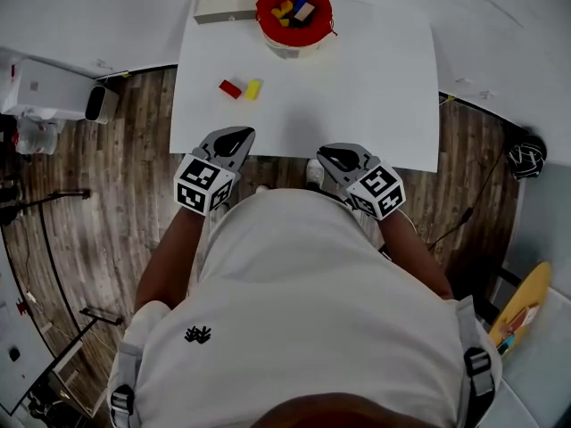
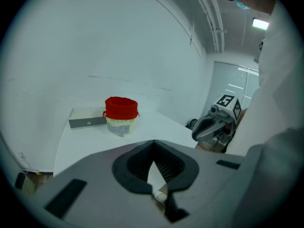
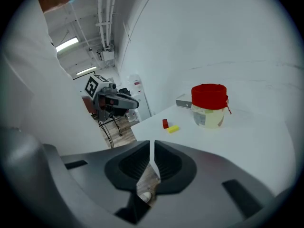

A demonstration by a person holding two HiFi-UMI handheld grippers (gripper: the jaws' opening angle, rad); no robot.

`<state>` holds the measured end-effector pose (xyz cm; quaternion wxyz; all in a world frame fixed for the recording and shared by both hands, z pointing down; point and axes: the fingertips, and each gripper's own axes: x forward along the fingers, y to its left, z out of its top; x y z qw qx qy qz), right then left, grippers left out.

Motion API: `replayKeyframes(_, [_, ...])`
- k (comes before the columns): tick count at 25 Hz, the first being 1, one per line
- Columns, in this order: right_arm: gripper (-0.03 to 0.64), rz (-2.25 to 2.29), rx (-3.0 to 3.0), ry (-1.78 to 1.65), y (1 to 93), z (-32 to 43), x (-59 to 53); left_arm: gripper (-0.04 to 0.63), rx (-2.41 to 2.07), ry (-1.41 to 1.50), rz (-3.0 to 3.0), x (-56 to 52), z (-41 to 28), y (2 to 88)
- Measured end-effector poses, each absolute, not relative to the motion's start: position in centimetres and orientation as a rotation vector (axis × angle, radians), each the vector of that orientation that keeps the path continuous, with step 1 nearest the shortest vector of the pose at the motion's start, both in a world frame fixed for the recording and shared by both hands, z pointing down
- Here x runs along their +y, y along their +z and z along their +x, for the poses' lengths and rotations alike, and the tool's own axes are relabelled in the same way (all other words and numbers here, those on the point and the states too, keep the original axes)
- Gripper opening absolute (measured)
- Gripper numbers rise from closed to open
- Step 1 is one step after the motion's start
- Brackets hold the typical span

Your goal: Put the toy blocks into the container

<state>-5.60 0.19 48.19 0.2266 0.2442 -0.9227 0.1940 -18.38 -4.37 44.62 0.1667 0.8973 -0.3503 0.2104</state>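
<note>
White table (image 1: 375,105), red block (image 1: 230,88), yellow block (image 1: 253,89) — beyond left tool (image 1: 238,134), right tool (image 1: 327,153), both closed, empty

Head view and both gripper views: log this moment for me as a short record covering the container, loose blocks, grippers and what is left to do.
Container: red-rimmed container at the far side of the table, several blocks inside
Loose blocks: red block and yellow block, side by side on the table
Left gripper: left gripper shut, empty, near table edge
Right gripper: right gripper shut, empty, near table edge
Other: flat box beside the container
Left to do: two blocks not yet in
</note>
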Motion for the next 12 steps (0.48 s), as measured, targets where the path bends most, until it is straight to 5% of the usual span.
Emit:
replayKeyframes(10, [0.031,0.7,-2.536,0.532,48.0,-8.3,2.4,0.012,-1.123,0.678,2.5,-4.4,-23.0,47.7])
replayKeyframes(12, [0.031,0.71,-2.525,0.541,48.2,-8.2,2.6,0.092,-1.149,0.71,2.487,-5.3,-23.9,48.7])
